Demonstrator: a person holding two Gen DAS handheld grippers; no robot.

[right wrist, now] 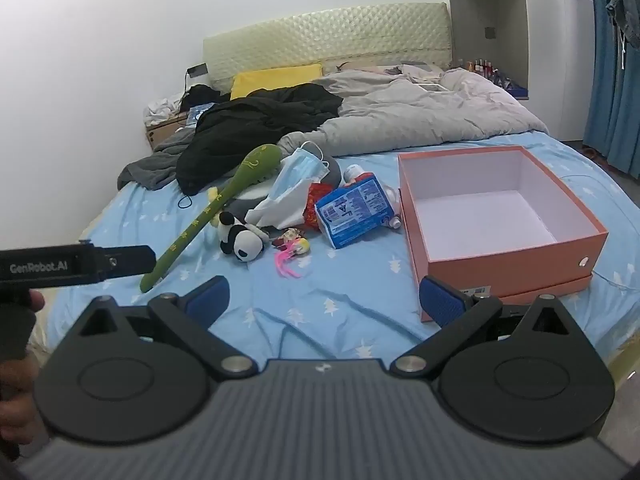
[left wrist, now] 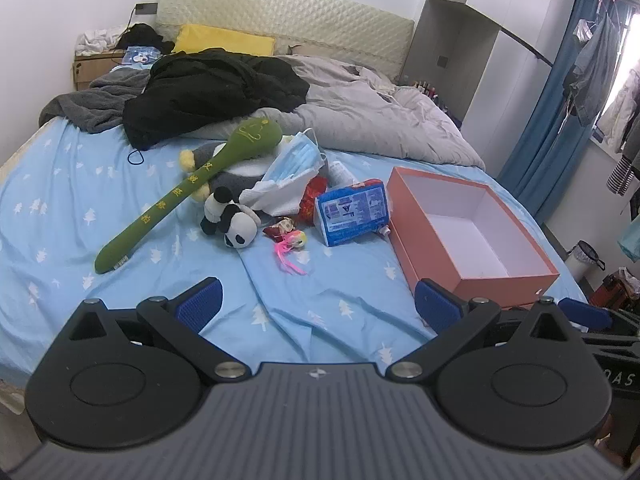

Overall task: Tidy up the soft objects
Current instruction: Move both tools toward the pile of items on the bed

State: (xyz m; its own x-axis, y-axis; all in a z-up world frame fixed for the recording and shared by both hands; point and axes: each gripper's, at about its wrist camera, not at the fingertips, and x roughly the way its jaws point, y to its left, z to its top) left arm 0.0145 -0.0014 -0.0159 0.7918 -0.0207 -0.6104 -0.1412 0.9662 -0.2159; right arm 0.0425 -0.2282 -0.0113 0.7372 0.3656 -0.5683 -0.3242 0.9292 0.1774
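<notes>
A pile of soft things lies mid-bed: a long green plush stick (left wrist: 176, 196) (right wrist: 212, 208), a small panda toy (left wrist: 234, 222) (right wrist: 242, 240), blue face masks (left wrist: 298, 158) (right wrist: 298, 172), a blue-and-white pouch (left wrist: 352, 210) (right wrist: 356, 210), a red packet (right wrist: 316, 200) and a pink feathered trinket (left wrist: 290, 246) (right wrist: 290, 254). An empty salmon-coloured box (left wrist: 504, 278) (right wrist: 512, 264) with a white inside stands to their right. My left gripper (left wrist: 318, 306) and right gripper (right wrist: 324, 300) hover open over the near sheet, nothing between the blue pads.
The bed has a light blue sheet (left wrist: 80, 216) (right wrist: 340, 312). A black garment (left wrist: 208, 92) (right wrist: 256, 124), a grey duvet (left wrist: 372, 120) (right wrist: 416, 116) and a yellow pillow (left wrist: 224, 40) lie toward the headboard. A cardboard box (left wrist: 92, 68) stands far left; curtains (left wrist: 548, 120) and hanging clothes are right.
</notes>
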